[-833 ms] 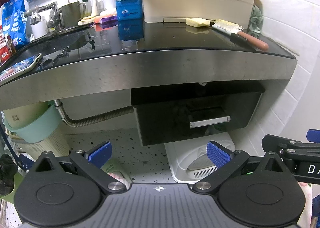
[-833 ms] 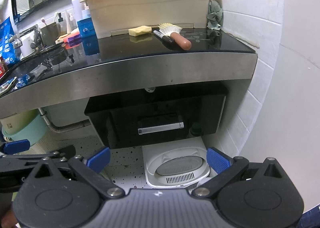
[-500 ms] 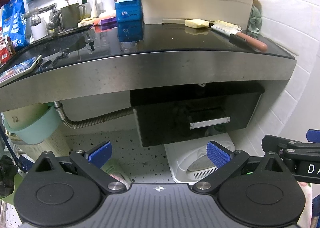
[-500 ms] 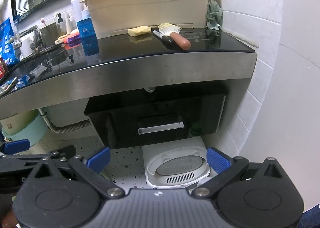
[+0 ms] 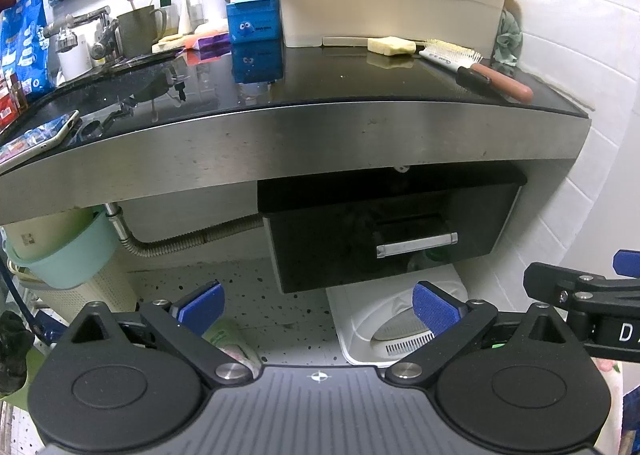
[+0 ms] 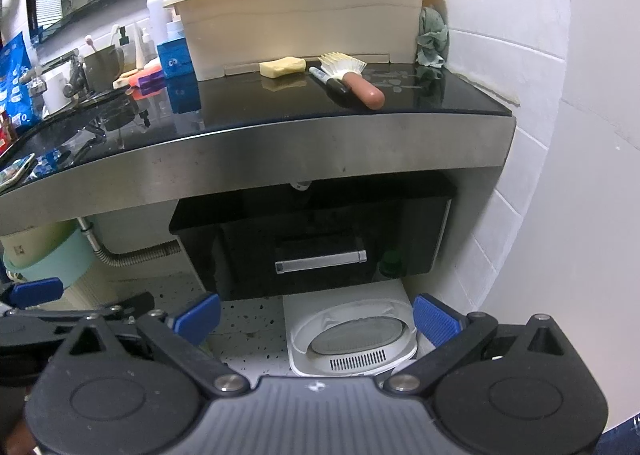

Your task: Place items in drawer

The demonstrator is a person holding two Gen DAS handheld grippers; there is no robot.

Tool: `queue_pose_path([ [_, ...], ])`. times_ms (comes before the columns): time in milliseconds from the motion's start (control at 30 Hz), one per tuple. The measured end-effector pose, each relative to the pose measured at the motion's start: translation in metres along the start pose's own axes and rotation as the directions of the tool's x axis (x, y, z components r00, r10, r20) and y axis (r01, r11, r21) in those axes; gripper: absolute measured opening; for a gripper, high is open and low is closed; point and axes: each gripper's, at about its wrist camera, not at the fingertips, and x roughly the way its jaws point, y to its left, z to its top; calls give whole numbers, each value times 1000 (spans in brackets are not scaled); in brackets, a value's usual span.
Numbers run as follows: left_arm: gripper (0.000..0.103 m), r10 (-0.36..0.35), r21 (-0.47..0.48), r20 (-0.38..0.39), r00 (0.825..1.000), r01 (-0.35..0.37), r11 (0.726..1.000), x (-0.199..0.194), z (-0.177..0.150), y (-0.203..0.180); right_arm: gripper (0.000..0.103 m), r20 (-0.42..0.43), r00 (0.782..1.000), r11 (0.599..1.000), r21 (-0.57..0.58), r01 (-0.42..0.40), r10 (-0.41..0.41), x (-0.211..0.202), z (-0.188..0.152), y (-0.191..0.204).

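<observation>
You are at the opening step: the black drawer (image 6: 316,239) under the steel-fronted counter (image 6: 256,151) looks shut, and nothing has gone into it yet. It sits ahead of and above your right gripper (image 6: 316,317), roughly centred between the blue finger pads (image 6: 434,317). From your left gripper (image 5: 316,305) it lies ahead and off toward the right finger. Both grippers stand wide open and hold nothing, well short of the drawer front.

The next move, as I judge it, calls for one gripper to rise and go forward to the silver handle (image 6: 320,260), close across the bar and pull straight out. Keep the other gripper free for picking.

The items are up on the countertop, above and beyond your fingers: a wood-handled brush (image 6: 352,81) nearest the edge, a dark marker (image 6: 330,80) touching its left side, and a yellow sponge (image 6: 282,66) just left of those, all in front of the cream tub (image 6: 296,27). They will need a high reach over the counter lip.

Below the drawer, between your right fingers, a white lidded unit (image 6: 352,339) sits on the speckled floor; keep clear of it.

Little can be read. A blue box (image 5: 254,21) carries a cartoon face with illegible print, and the other gripper's body shows a white "D" at the left view's right edge.
</observation>
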Motion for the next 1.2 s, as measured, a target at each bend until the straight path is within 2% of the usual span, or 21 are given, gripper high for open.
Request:
queue_pose_path([
  [867, 102, -7, 6, 4, 1000, 7, 1000, 0, -2, -1, 103, 12, 1000, 1000, 4, -16, 16, -5, 0, -1],
  [1200, 102, -11, -1, -10, 1000, 11, 1000, 3, -5, 3, 103, 37, 995, 995, 40, -93, 92, -3, -3, -9],
])
